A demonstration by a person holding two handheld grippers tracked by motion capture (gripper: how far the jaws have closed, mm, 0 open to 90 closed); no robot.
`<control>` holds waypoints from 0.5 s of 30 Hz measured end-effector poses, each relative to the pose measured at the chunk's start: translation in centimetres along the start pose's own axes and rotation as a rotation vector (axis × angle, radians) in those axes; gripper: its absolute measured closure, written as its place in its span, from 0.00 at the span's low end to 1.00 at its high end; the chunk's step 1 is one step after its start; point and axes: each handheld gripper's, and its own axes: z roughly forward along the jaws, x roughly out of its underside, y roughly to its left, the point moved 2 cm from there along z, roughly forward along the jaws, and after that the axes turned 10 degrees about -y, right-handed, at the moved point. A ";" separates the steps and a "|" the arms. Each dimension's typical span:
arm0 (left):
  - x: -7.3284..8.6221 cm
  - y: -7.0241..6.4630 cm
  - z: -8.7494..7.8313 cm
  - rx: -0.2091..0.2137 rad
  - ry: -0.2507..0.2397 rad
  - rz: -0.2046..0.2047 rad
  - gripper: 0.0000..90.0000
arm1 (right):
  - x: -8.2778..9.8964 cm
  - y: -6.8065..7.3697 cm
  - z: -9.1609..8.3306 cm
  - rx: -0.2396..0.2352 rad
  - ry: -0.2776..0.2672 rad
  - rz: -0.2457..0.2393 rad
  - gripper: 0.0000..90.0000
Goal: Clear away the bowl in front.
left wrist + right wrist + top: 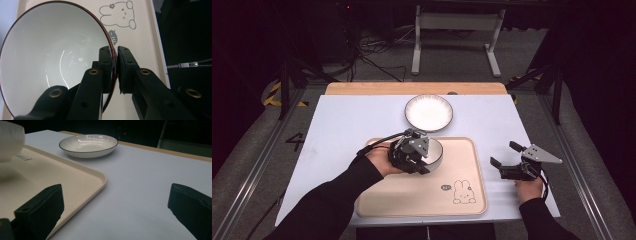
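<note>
The left gripper [113,58] pinches the bowl [50,55] rim on the rabbit-printed tray [472,150], its small lettering unreadable, while the right gripper [507,155] gapes empty.

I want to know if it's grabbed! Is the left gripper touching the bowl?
Touching. In the left gripper view, the left gripper is shut on the bowl, one pad on each side of its rim.

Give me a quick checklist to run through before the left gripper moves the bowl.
1. Left gripper jaws clamped on rim of white dark-rimmed bowl: ok.
2. Bowl over the beige plastic tray: ok.
3. Bowl lifted off the tray: cannot tell.
4. Bowl empty: ok.
5. Right gripper open, beside the tray: ok.
6. Shallow white ribbed plate apart from the bowl, beyond the tray: ok.
</note>
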 end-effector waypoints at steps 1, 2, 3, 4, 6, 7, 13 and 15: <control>0.1 0.0 0.1 0.002 0.004 -0.005 0.92 | 0.0 0.0 0.0 0.000 0.000 0.000 0.01; 0.1 0.1 0.2 0.002 0.007 -0.003 0.92 | 0.0 0.0 0.0 0.000 0.000 0.000 0.01; 0.2 0.1 0.3 0.004 0.009 -0.006 0.92 | 0.0 0.0 0.0 -0.001 0.000 0.000 0.01; 0.2 0.1 0.4 0.005 0.016 -0.005 0.92 | 0.0 0.0 0.0 -0.001 0.000 0.000 0.01; 0.4 0.1 0.6 0.014 0.032 -0.003 0.92 | 0.0 0.0 0.0 0.000 -0.001 0.001 0.01; 0.5 0.1 0.9 0.020 0.048 0.003 0.92 | 0.0 0.0 0.0 -0.001 0.000 0.001 0.01; 0.8 0.2 1.3 0.023 0.071 -0.003 0.92 | 0.0 0.0 0.0 0.000 0.001 0.001 0.01; 0.9 0.3 1.4 0.026 0.084 0.004 0.92 | 0.0 0.0 0.0 -0.001 0.000 0.001 0.01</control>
